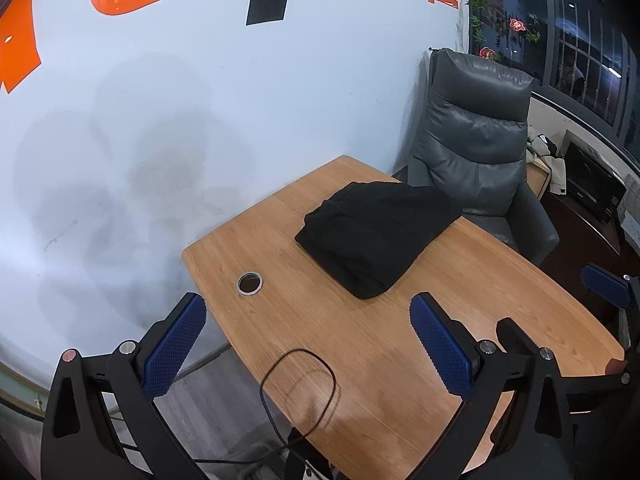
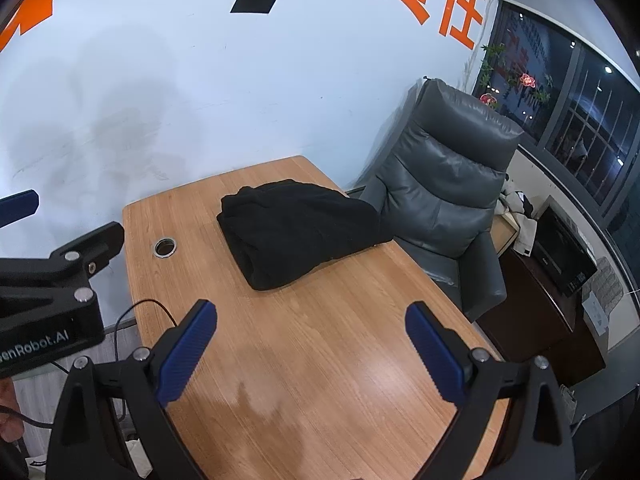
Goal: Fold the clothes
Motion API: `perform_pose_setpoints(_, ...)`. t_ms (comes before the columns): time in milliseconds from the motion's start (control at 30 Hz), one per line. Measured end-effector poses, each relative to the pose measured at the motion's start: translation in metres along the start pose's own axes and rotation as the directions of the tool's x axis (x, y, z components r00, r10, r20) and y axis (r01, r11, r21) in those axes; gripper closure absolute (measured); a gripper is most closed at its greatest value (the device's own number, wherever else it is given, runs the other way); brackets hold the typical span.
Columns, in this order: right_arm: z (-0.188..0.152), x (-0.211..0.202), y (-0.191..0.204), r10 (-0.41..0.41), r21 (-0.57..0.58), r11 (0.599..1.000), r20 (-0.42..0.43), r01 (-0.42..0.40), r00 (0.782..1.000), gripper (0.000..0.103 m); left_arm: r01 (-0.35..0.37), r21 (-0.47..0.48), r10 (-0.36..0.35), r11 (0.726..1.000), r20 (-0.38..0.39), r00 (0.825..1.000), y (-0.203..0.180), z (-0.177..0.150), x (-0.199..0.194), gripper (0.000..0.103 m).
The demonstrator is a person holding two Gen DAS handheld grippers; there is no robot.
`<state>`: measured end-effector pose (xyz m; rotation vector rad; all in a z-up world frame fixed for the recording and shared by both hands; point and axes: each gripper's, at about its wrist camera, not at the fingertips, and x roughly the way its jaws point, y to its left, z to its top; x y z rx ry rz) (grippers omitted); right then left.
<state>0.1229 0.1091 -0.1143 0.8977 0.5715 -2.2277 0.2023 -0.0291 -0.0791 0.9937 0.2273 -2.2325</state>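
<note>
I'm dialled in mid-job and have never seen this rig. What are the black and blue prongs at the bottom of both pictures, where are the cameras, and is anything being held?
The prongs are two handheld grippers, one in each of a person's hands. Each picture comes from a fisheye camera on one gripper, looking forward along its blue-padded fingers. The left gripper and the right gripper are both open and hold nothing. Ahead on the wooden table lies a black garment, bundled into a thick folded heap. Nearby are a round cable hole and a loop of black cable. A grey armchair stands behind the table.
</note>
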Motion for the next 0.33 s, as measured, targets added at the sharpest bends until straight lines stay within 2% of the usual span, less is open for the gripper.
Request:
perform_pose_setpoints(133, -0.0007, -0.0001, 0.0001, 0.001, -0.003, 1.000, -0.002, -0.001, 1.000, 0.005, 0.032, -0.009, -0.032, 0.999, 0.006, 0.999, 0.0019, 0.0010, 0.0001, 0.000)
perform_pose_setpoints(267, -0.0003, 0.0006, 0.0003, -0.001, -0.004, 1.000, -0.003, 0.001, 1.000, 0.005, 0.104, -0.059, -0.104, 0.993, -0.013, 0.994, 0.0071, -0.0004, 0.0040, 0.000)
perform_pose_setpoints(333, -0.0002, 0.0008, 0.0006, -0.002, -0.005, 1.000, -0.003, 0.002, 1.000, 0.005, 0.070, -0.044, -0.070, 0.997, -0.005, 0.998, 0.0047, 0.0007, 0.0038, 0.000)
